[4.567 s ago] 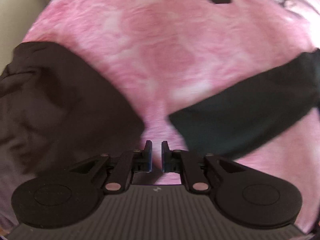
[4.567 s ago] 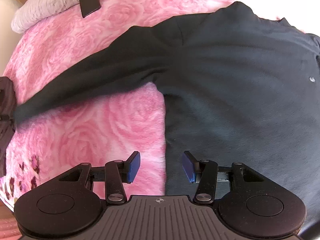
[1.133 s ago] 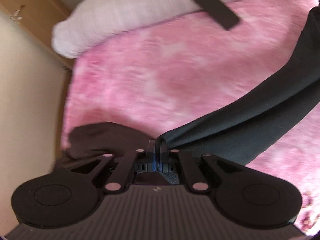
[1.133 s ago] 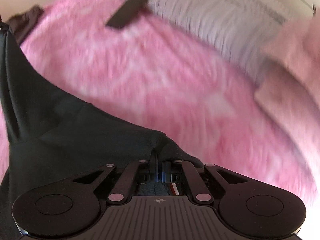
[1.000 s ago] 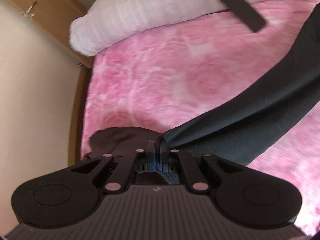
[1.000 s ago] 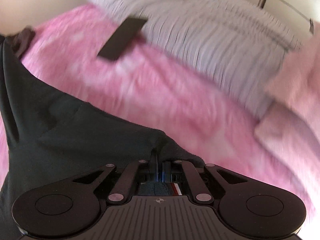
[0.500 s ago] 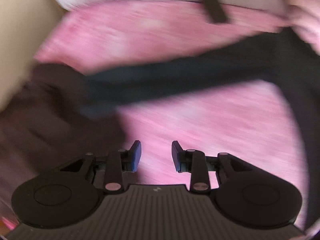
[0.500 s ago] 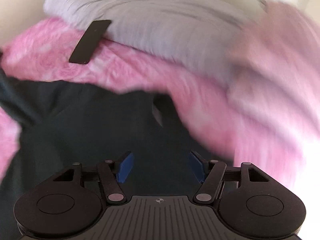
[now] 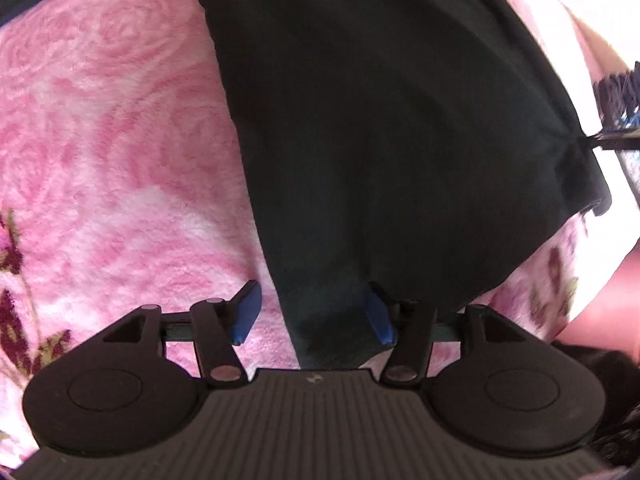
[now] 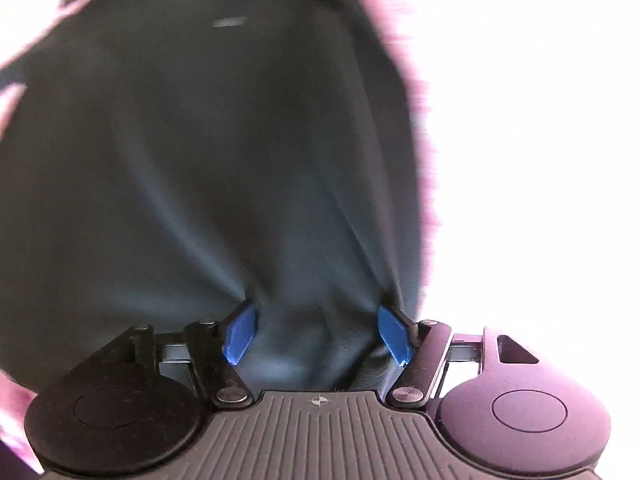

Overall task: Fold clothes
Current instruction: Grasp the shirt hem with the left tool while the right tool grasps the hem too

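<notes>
We hold both grippers wide open over a dark sweatshirt (image 9: 380,120) spread on the pink rose-patterned blanket (image 9: 100,140). The left gripper (image 9: 312,312) straddles the garment's lower left edge; the right gripper (image 10: 316,334) has bunched hem fabric between its blue pads (image 10: 240,334), not clamped.
</notes>
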Demonstrator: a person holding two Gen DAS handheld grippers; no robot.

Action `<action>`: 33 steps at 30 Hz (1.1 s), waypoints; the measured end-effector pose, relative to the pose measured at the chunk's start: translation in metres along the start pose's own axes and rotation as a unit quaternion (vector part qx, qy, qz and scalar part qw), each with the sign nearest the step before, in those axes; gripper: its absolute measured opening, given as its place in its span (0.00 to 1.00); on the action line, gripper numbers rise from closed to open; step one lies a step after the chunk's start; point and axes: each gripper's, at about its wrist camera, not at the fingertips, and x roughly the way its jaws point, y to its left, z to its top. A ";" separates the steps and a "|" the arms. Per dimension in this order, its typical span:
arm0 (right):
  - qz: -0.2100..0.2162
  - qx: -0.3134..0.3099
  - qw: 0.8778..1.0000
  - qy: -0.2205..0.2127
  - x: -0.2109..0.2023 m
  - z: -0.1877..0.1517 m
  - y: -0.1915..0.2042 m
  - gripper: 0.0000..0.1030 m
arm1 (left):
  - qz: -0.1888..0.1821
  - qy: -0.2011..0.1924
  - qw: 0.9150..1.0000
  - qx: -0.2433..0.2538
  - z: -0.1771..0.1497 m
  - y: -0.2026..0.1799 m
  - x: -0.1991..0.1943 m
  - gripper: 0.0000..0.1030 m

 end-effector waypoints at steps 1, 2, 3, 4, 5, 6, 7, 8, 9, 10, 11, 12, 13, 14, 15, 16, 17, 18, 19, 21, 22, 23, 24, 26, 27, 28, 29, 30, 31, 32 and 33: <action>-0.028 0.004 1.000 -0.003 -0.003 -0.004 -0.009 0.64 | 0.004 0.000 1.000 0.000 -0.001 -0.001 0.000 0.52; -0.016 0.023 1.000 -0.013 -0.010 -0.009 -0.016 0.64 | 0.008 0.001 1.000 -0.001 -0.002 -0.002 0.000 0.52; -0.004 0.043 0.999 -0.024 -0.017 -0.013 -0.023 0.64 | 0.011 0.000 1.000 -0.006 -0.002 -0.002 0.000 0.52; 0.008 0.062 0.997 -0.034 -0.024 -0.017 -0.030 0.64 | 0.014 -0.001 1.000 -0.011 -0.002 -0.003 0.000 0.52; 0.024 0.074 0.996 -0.042 -0.030 -0.022 -0.033 0.64 | 0.017 -0.002 1.000 -0.016 -0.003 -0.003 0.000 0.52; 0.048 0.072 0.995 -0.045 -0.035 -0.029 -0.027 0.64 | 0.020 -0.003 1.000 -0.019 -0.004 -0.004 0.001 0.51; 0.071 0.065 0.994 -0.042 -0.038 -0.036 -0.019 0.64 | 0.022 -0.005 1.000 -0.022 -0.005 -0.004 0.002 0.49; 0.094 0.058 0.993 -0.040 -0.041 -0.044 -0.011 0.64 | 0.024 -0.006 0.999 -0.025 -0.006 -0.005 0.003 0.49; 0.112 0.058 0.991 -0.037 -0.040 -0.051 -0.005 0.64 | 0.026 -0.007 0.999 -0.022 -0.007 -0.006 0.004 0.47; 0.123 0.069 0.990 -0.031 -0.035 -0.056 -0.004 0.64 | 0.029 -0.005 0.999 -0.017 -0.007 -0.008 0.004 0.35; 0.133 0.080 0.988 -0.025 -0.030 -0.062 -0.004 0.64 | 0.025 -0.001 1.000 -0.014 -0.007 -0.008 0.004 0.17; 0.144 0.090 0.985 -0.019 -0.025 -0.067 -0.003 0.64 | 0.024 0.001 1.000 -0.012 -0.008 -0.009 0.003 0.11; 0.154 0.101 0.983 -0.013 -0.020 -0.073 -0.002 0.64 | 0.023 0.004 1.000 -0.010 -0.008 -0.009 0.001 0.03; 0.165 0.112 0.980 -0.007 -0.015 -0.079 -0.002 0.63 | 0.026 0.003 1.000 0.003 -0.009 -0.010 -0.003 0.02; 0.175 0.123 0.977 -0.001 -0.010 -0.084 -0.001 0.62 | 0.030 0.003 0.999 0.017 -0.010 -0.011 -0.007 0.02; 0.189 0.134 0.973 0.004 -0.006 -0.089 -0.002 0.42 | 0.034 0.001 0.999 0.030 -0.011 -0.011 -0.013 0.02; 0.204 0.143 0.968 0.010 -0.005 -0.090 -0.005 0.26 | 0.034 0.001 0.999 0.035 -0.014 -0.007 -0.020 0.02; 0.213 0.143 0.966 0.018 -0.006 -0.090 -0.008 0.06 | 0.033 0.000 0.999 0.039 -0.017 -0.004 -0.028 0.02; 0.222 0.144 0.964 0.026 -0.007 -0.091 -0.011 0.05 | 0.037 0.002 0.998 0.041 -0.021 0.002 -0.036 0.01; 0.227 0.137 0.963 0.041 -0.012 -0.097 -0.010 0.02 | 0.044 0.007 0.998 0.045 -0.030 0.012 -0.051 0.01; 0.226 0.132 0.964 0.049 -0.016 -0.101 -0.008 0.02 | 0.048 0.009 0.998 0.047 -0.034 0.017 -0.059 0.01; 0.225 0.127 0.965 0.056 -0.019 -0.105 -0.006 0.02 | 0.046 0.015 0.998 0.046 -0.040 0.022 -0.063 0.01; 0.224 0.121 0.965 0.063 -0.022 -0.109 -0.004 0.02 | 0.046 0.023 0.997 0.049 -0.048 0.024 -0.063 0.01; 0.222 0.111 0.966 0.077 -0.029 -0.117 -0.001 0.02 | 0.053 0.043 0.996 0.051 -0.060 0.028 -0.055 0.01; 0.221 0.106 0.966 0.085 -0.032 -0.121 0.001 0.02 | 0.057 0.053 0.996 0.046 -0.066 0.030 -0.049 0.01; 0.220 0.101 0.966 0.092 -0.035 -0.125 0.003 0.02 | 0.062 0.064 0.995 0.042 -0.071 0.032 -0.043 0.01; 0.219 0.096 0.966 0.099 -0.039 -0.129 0.005 0.02 | 0.069 0.075 0.994 0.035 -0.074 0.035 -0.039 0.01; 0.217 0.091 0.966 0.106 -0.042 -0.133 0.007 0.02 | 0.077 0.085 0.993 0.029 -0.078 0.038 -0.035 0.01; 0.216 0.086 0.966 0.113 -0.045 -0.137 0.009 0.02 | 0.085 0.089 0.992 0.025 -0.079 0.041 -0.036 0.02; 0.214 0.085 0.966 0.114 -0.047 -0.138 0.007 0.03 | 0.093 0.087 0.992 0.025 -0.079 0.044 -0.040 0.02; 0.211 0.091 0.968 0.105 -0.046 -0.134 0.001 0.05 | 0.100 0.083 0.991 0.027 -0.077 0.046 -0.045 0.03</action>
